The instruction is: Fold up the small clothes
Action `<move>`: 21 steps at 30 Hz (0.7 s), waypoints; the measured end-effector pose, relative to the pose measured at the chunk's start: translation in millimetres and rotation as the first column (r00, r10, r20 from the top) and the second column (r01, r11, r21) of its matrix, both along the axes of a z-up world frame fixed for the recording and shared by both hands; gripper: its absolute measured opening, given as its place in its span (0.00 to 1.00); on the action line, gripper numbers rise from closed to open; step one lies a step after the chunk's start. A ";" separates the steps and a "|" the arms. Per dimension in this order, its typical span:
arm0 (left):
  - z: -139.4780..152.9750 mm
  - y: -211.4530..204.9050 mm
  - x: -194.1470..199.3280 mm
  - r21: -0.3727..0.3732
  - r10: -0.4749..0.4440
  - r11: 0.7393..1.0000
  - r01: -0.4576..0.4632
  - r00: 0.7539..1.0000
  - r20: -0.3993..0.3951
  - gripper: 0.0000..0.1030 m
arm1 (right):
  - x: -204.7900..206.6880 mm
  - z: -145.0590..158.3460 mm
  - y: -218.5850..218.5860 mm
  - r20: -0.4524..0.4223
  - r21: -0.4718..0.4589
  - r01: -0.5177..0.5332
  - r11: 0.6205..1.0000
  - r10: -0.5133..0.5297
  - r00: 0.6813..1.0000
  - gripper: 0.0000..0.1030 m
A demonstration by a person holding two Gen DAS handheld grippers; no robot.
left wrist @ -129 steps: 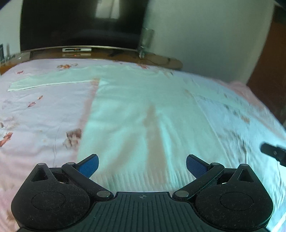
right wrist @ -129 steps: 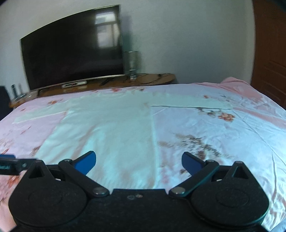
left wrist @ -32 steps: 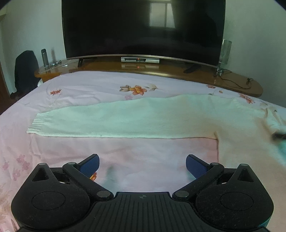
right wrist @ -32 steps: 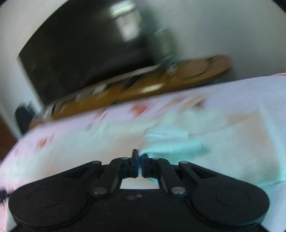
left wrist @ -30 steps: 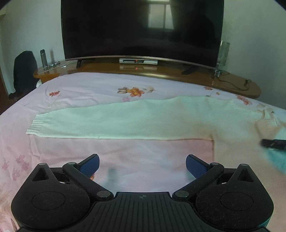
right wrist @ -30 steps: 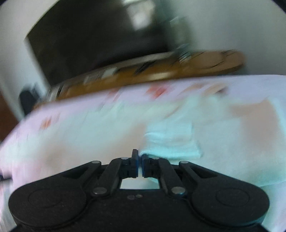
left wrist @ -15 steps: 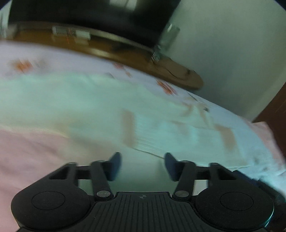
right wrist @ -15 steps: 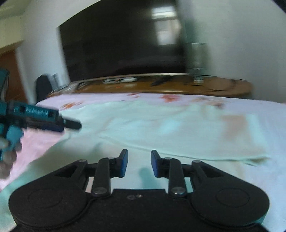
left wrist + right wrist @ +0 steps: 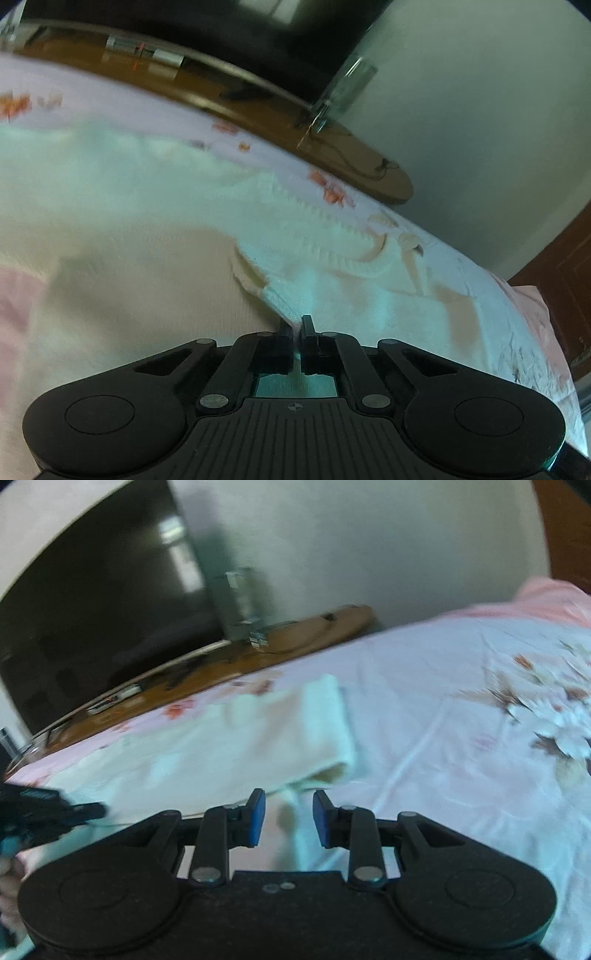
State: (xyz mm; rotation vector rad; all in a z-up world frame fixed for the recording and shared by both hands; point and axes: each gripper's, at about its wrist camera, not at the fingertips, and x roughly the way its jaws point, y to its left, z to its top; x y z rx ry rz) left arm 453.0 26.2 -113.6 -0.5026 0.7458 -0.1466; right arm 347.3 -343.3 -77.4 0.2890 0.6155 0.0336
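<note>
— What is the left gripper [image 9: 297, 326] doing?

— Its fingers are pinched together on a ribbed edge of the white sweater [image 9: 155, 236], which lies spread on the pink floral bedsheet [image 9: 461, 716].

— And the right gripper [image 9: 289, 812]?

— Its blue-padded fingers stand partly apart, holding nothing, just above the sweater's folded edge [image 9: 325, 731].

— Any brand or writing to read?

— None legible; both views are blurred. Behind the bed, a dark television [image 9: 96, 620] sits on a wooden stand [image 9: 258, 118].
</note>
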 end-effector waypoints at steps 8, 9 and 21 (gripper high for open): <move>25.5 45.9 -7.7 0.060 0.033 0.998 -0.036 0.998 0.051 0.03 | 11.7 -8.0 -0.3 -0.029 -0.007 -0.029 1.000 0.029 0.999 0.29; 24.3 52.1 -9.4 0.071 0.042 0.996 -0.045 0.998 0.048 0.03 | 12.1 -7.9 1.5 -0.030 -0.012 -0.033 0.999 0.033 0.999 0.29; -0.3 66.5 -9.2 0.152 0.044 0.987 -0.044 0.999 0.005 0.03 | 18.8 -9.0 8.2 -0.053 -0.047 -0.102 0.994 0.100 0.994 0.13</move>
